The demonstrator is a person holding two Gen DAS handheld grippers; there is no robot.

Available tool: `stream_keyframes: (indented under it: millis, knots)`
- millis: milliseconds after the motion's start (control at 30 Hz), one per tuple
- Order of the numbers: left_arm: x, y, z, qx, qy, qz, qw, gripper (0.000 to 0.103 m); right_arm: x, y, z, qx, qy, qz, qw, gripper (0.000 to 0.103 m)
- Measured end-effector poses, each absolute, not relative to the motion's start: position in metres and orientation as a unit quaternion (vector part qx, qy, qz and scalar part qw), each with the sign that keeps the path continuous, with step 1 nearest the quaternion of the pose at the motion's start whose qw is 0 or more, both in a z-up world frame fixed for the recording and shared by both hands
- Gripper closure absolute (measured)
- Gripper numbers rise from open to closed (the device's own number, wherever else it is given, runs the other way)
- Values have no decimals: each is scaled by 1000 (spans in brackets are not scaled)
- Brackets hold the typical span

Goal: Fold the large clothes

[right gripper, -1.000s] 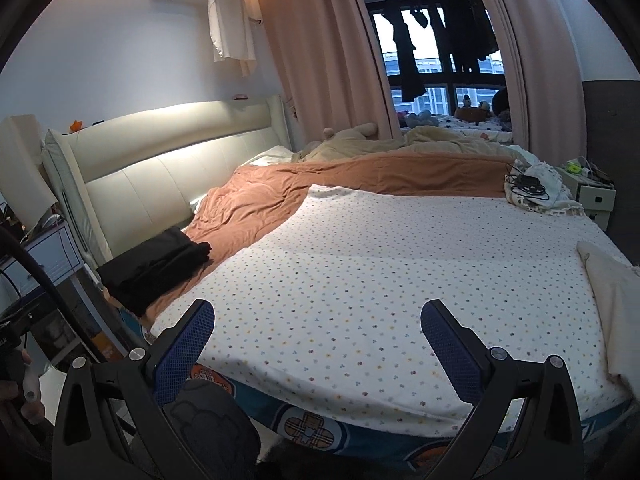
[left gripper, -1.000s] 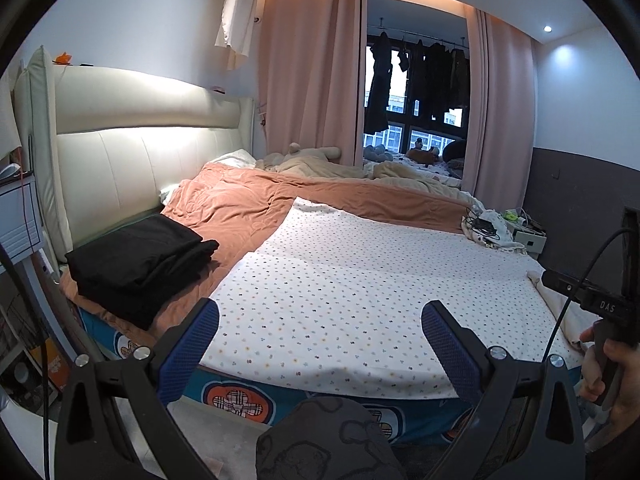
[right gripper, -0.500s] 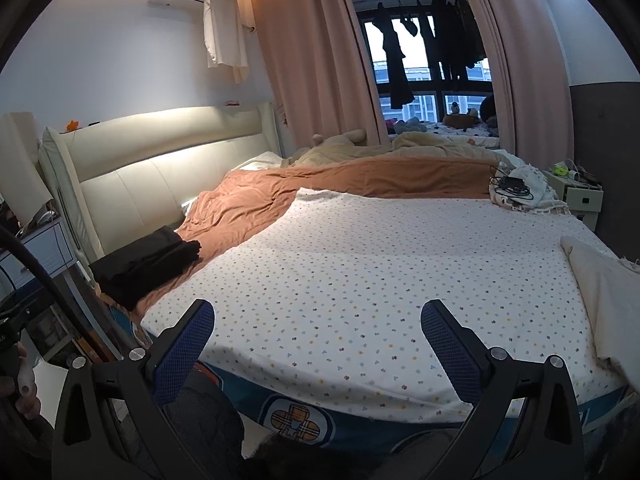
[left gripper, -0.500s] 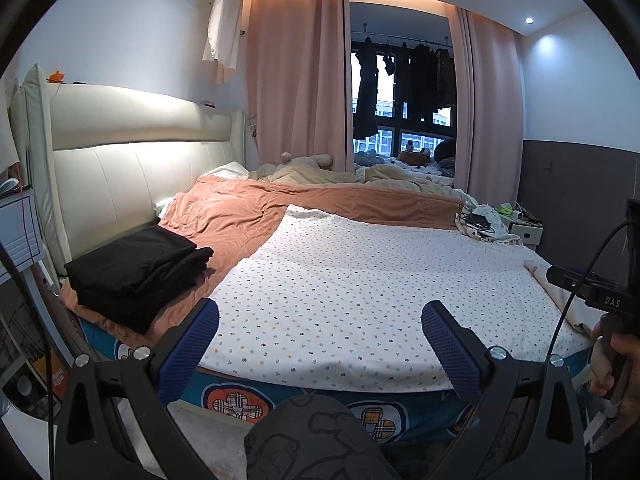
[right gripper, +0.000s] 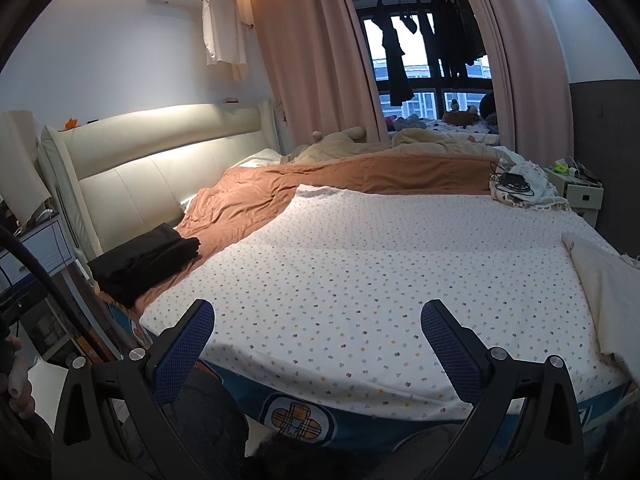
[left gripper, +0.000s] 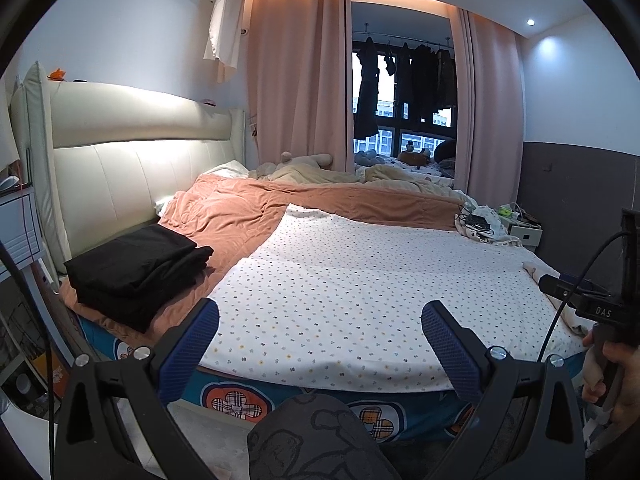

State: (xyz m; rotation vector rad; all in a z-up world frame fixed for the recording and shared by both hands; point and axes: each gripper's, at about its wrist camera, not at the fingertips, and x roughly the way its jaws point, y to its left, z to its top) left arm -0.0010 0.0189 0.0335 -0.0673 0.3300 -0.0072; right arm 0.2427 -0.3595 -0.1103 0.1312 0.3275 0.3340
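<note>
The only readable lettering is "DAS", in pale capitals on the dark body of the right hand-held gripper [left gripper: 600,308], seen in the left wrist view to the right of the left hand-held gripper [left gripper: 320,332] and a little beyond its fingers (the letters sit on the side face, just above the person's hand). The small printed marks on the spotted sheet [left gripper: 360,280] and the checked emblems on the bed's blue side [left gripper: 236,400] carry no legible words.
</note>
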Motion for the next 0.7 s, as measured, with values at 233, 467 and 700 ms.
stream_keyframes:
  millis: [233, 467, 700]
  knots:
    - [2, 21, 31, -36, 171, 3, 985, 0, 243, -362, -108, 69, 166, 161, 970, 0]
    - [2, 23, 31, -40, 173, 10, 984, 0, 240, -365, -105, 72, 172, 162, 969, 0]
    - [-4, 26, 34, -50, 170, 12, 984, 0, 234, -374, -95, 80, 171, 158, 969, 0]
